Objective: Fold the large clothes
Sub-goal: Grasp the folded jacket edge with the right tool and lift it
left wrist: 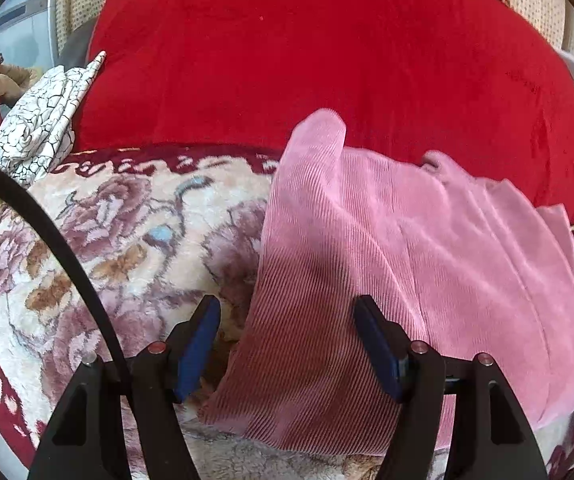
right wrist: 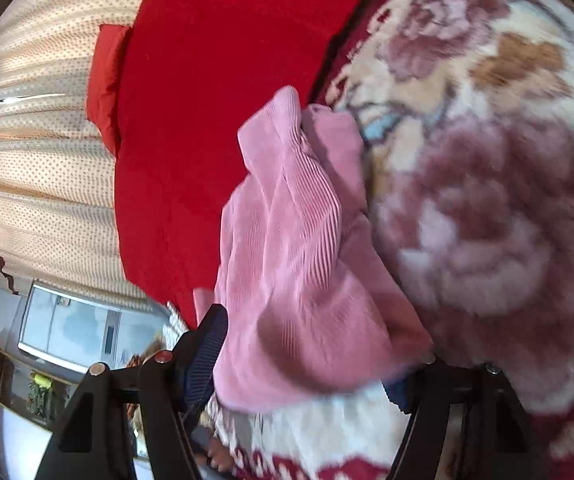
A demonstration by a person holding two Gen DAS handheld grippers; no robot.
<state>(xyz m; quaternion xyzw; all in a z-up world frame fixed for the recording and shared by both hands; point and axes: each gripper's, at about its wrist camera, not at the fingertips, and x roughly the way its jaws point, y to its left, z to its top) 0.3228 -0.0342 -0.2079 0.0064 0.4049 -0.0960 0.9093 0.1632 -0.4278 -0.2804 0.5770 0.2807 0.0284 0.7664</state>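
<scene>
A pink ribbed garment (left wrist: 387,248) lies crumpled on a floral plush blanket (left wrist: 127,232), its far end lapping onto a red blanket (left wrist: 307,60). My left gripper (left wrist: 285,304) hovers over the garment's near left corner, open, blue pads wide apart, the cloth beneath them untouched. In the right wrist view, which is rolled sideways, the same pink garment (right wrist: 299,248) bunches between the fingers of my right gripper (right wrist: 311,348). Its jaws stand wide and open; the cloth brushes the left pad (right wrist: 207,344) and hides the right fingertip.
A white cloth with a black crackle print (left wrist: 43,120) lies at the left edge of the red blanket. A dotted cream curtain (right wrist: 39,160) hangs behind the bed. A black cable (left wrist: 59,248) crosses the left wrist view. A window or cabinet (right wrist: 71,328) shows beyond.
</scene>
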